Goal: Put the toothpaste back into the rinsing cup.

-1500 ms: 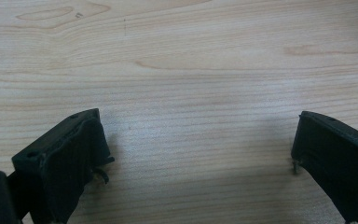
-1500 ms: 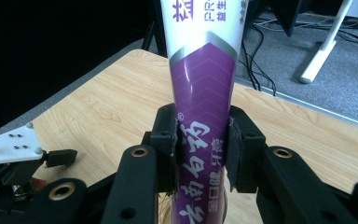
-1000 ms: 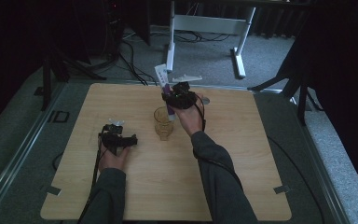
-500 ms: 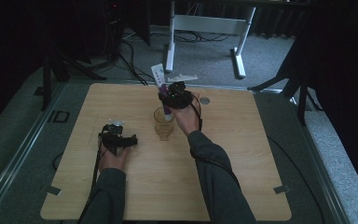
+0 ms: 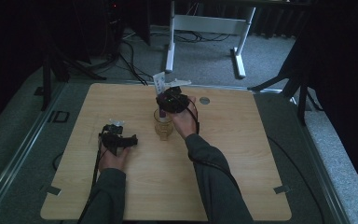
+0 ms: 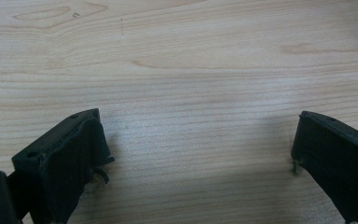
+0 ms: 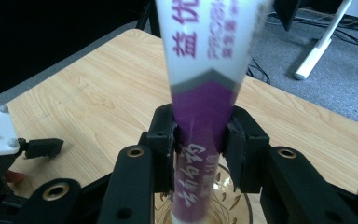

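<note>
A white and purple toothpaste tube (image 7: pixel 205 56) stands upright with its lower end inside a clear patterned glass (image 7: pixel 228 200). My right gripper (image 7: pixel 201 135) has the tube between its pads, which still touch the purple part on both sides, though the jaws have just been opening a little. From above, the tube (image 5: pixel 159 84) sticks up behind the right gripper (image 5: pixel 164 111), over the glass (image 5: pixel 163 128) at the table's middle. My left gripper (image 5: pixel 131 140) rests on the wood to the left. Its jaws (image 6: pixel 198 149) stand wide open over bare wood, holding nothing.
The wooden table (image 5: pixel 242 154) has a small round grey disc (image 5: pixel 204 100) near its far edge. A white desk frame (image 5: pixel 205 23) and cables lie on the carpet beyond. In the right gripper view, the left gripper (image 7: pixel 37 147) sits at the lower left.
The right hand has shifted slightly left, and the tube's top sits a little lower over the glass. The left hand has not moved.
</note>
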A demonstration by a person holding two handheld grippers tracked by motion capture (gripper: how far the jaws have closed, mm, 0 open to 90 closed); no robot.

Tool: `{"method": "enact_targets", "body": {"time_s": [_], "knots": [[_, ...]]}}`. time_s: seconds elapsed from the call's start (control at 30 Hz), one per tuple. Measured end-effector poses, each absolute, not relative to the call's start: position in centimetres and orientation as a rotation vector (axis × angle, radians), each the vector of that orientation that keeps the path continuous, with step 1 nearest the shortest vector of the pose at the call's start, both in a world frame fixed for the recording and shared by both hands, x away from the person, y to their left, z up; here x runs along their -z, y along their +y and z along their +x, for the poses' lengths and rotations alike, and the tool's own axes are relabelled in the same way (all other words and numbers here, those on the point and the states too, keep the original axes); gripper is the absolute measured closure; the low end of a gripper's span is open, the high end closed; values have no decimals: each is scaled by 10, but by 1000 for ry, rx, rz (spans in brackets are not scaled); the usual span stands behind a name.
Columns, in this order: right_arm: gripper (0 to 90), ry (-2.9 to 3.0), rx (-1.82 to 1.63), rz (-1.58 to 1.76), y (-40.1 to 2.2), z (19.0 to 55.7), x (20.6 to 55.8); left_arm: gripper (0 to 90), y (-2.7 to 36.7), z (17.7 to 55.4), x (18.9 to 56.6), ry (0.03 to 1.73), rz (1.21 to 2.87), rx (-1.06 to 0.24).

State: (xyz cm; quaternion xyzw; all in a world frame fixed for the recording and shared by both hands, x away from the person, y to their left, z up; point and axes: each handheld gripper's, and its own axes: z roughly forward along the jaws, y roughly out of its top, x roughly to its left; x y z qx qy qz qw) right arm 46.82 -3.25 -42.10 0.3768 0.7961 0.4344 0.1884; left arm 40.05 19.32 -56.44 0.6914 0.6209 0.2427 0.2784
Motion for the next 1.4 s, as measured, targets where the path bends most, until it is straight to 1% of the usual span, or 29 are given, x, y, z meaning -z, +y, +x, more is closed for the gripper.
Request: {"method": "enact_targets", "body": {"time_s": [0.23, 0.7, 1.2, 1.4], "knots": [[655, 2269, -1193, 1044, -28, 466, 430, 21, 193, 401, 564, 1665, 1855, -653], [655, 2309, -1132, 1042, -34, 459, 443, 21, 193, 401, 564, 1666, 1854, -653], [652, 2348, -1072, 1099, -38, 456, 465, 21, 193, 401, 564, 1666, 1857, -651], [632, 2357, -1081, 1113, -37, 456, 468, 21, 193, 401, 564, 1666, 1858, -651]]}}
